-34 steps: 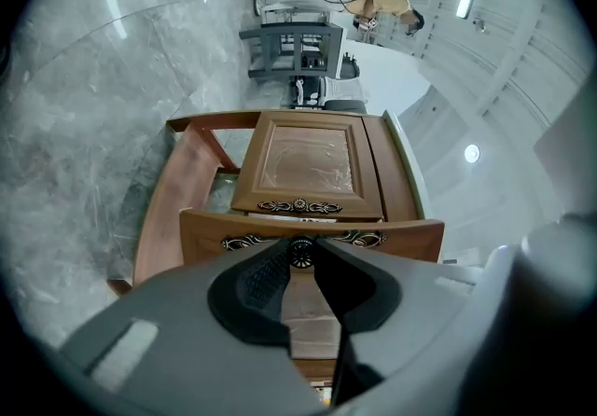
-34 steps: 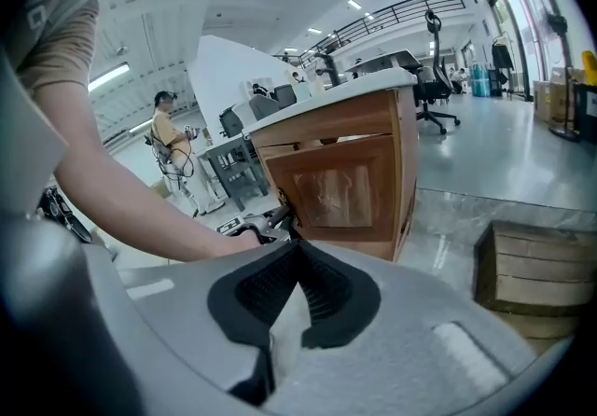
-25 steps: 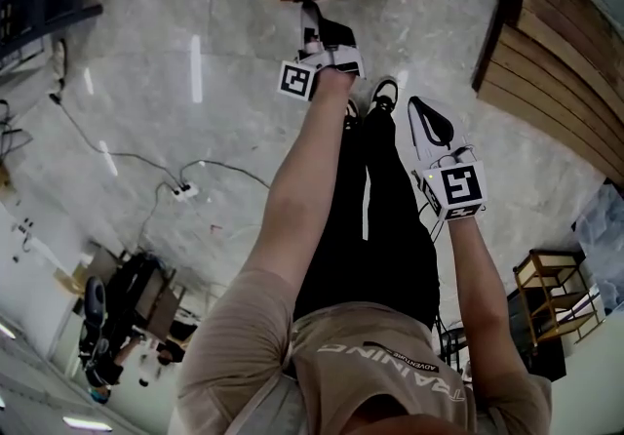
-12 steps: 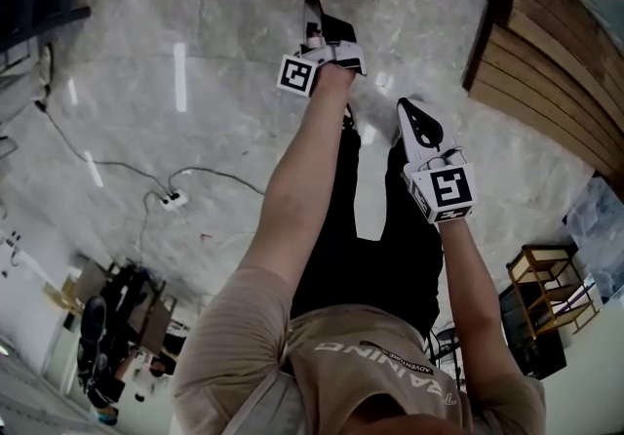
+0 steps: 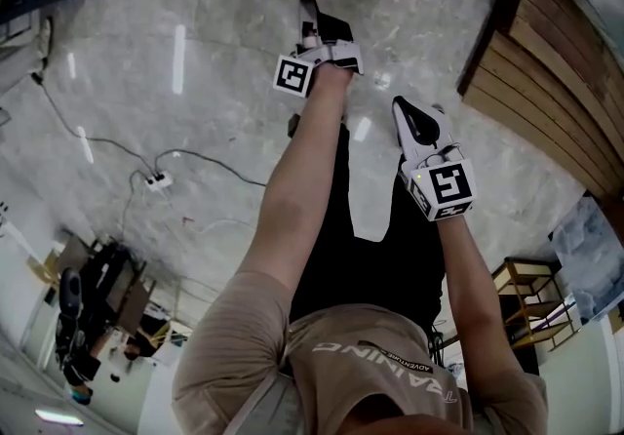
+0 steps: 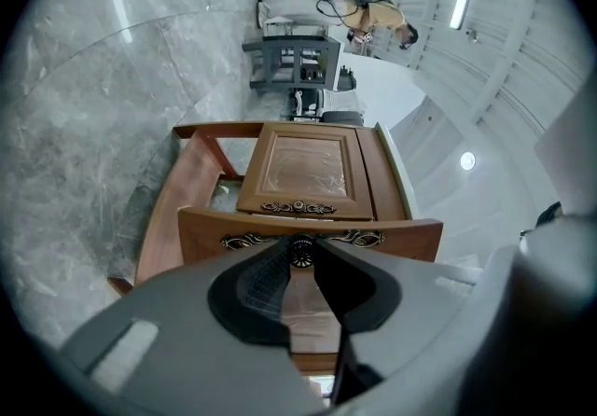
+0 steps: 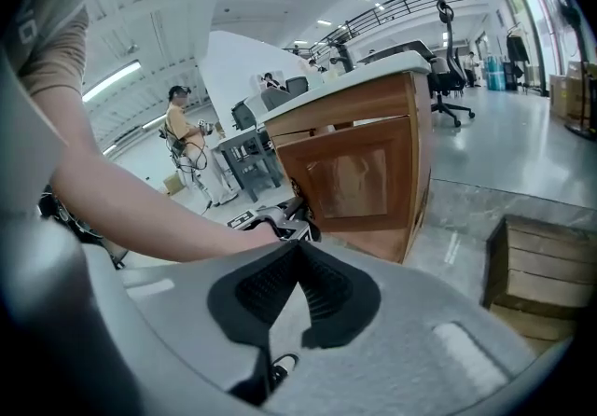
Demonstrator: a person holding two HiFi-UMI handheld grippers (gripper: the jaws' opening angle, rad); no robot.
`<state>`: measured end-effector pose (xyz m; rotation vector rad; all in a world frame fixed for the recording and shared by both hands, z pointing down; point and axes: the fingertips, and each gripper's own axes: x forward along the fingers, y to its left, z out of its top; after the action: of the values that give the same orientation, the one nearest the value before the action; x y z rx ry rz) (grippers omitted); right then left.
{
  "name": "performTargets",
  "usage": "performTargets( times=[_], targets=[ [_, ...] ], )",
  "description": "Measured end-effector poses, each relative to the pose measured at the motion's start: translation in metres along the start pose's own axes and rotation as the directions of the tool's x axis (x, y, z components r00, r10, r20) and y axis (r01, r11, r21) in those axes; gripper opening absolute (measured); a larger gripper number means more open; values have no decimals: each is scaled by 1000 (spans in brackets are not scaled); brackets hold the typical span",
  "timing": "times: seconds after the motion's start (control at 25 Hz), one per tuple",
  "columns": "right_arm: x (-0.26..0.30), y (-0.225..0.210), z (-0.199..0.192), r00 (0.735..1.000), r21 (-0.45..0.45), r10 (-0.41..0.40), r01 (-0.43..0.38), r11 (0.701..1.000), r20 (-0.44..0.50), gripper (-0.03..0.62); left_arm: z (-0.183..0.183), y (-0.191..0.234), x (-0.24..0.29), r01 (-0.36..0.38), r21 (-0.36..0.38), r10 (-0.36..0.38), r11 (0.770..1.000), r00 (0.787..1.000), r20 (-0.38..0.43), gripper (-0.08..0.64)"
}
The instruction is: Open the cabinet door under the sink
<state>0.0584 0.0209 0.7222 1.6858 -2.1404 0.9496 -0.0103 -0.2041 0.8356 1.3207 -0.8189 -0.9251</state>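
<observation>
**A:** What's the setting?

**B:** A big workshop hall with a grey marble floor (image 5: 175, 131). A wooden cabinet (image 7: 373, 172) stands on it under a white countertop (image 7: 373, 69).

**A:** Which step are we at?

**B:** The pull, I'd judge. The cabinet door (image 6: 410, 237) already stands swung out from the frame, at the top of the head view, with the dark inside showing beside it. The neighbouring door (image 6: 303, 172) sits flush.

**A:** And next?

**B:** Probably drawing the door wider along its hinge arc while keeping the grip square, so the small round knob (image 6: 300, 251) doesn't slip out.

**A:** The tools?

**B:** The left gripper (image 5: 311, 9) reaches level to the door, and its jaw tips pinch that knob. The right gripper (image 7: 298, 248) hangs back near the person's leg, angled down, with its tips pressed together on nothing and touching nothing.
</observation>
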Motion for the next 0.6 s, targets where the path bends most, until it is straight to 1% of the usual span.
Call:
performTargets(
  times=[0.12, 0.24, 0.4, 0.6],
  targets=[
    [-11, -16, -4, 1000, -17, 26, -27, 999, -15, 2, -7, 1, -14, 3, 6, -3, 1000, 999, 48, 97],
    [-19, -27, -5, 997, -52, 65, -66, 996, -32, 2, -10, 0, -28, 8, 7, -9, 1000, 994, 112, 97],
    [-30, -46, -4, 993, -95, 112, -117, 989, -48, 2, -20, 1, -47, 11, 0, -11, 1000, 980, 198, 97],
    [-43, -67, -2, 986, -130, 156, -162, 978, -51, 2, -38, 4, -74, 3, 4, -4, 1000, 963, 271, 97]
  ],
)
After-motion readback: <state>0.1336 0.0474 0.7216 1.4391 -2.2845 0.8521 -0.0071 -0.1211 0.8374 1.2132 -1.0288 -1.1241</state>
